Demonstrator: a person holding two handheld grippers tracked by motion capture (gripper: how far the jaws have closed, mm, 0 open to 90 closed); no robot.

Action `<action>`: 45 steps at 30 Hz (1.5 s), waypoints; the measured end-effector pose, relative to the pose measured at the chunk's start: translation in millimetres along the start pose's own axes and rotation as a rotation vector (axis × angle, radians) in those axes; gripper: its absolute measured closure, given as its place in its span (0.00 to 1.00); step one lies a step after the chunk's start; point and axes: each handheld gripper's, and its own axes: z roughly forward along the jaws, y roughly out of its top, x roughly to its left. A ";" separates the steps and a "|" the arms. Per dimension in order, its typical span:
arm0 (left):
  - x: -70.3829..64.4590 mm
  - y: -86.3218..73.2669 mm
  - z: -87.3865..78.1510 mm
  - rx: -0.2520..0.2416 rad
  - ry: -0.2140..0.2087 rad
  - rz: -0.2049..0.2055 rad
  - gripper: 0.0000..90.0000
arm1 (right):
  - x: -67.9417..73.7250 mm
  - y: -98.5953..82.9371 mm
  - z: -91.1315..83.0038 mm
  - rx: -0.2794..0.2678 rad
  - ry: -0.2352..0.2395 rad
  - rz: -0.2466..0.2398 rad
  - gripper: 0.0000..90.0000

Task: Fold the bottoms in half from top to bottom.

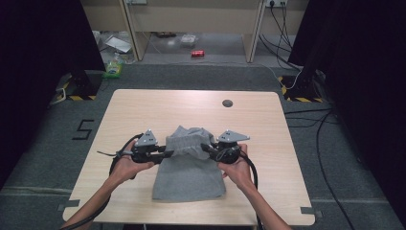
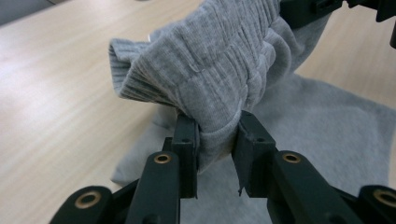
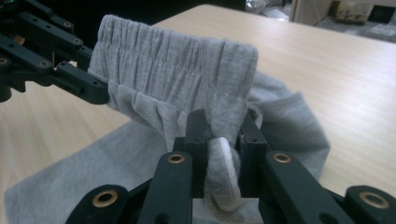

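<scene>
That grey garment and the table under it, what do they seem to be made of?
The grey garment looks like soft knitted fabric, probably cotton jersey: matte, with fine ribs and a gathered elastic band that bunches where each hand-held gripper pinches it. The table appears to be pale wood-grain laminate with a faint sheen.

Even overhead light on the table (image 1: 143, 110), dark room edges (near foregrounds slightly soft)

Overhead cam; gripper cams close (shared cloth (image 1: 189, 167))
</scene>
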 end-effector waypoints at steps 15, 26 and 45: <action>-20.5 -33.1 -4.2 0.008 -0.091 -0.022 0.67 | 15.9 -35.2 -12.7 0.065 0.065 0.034 0.68; -13.9 -28.5 -19.1 -0.028 -0.087 -0.102 0.61 | 13.8 -30.4 -28.4 0.045 0.053 0.048 0.67; -0.7 -37.8 -12.6 0.017 -0.003 -0.167 0.57 | 25.1 -30.5 16.5 0.225 0.157 0.017 0.84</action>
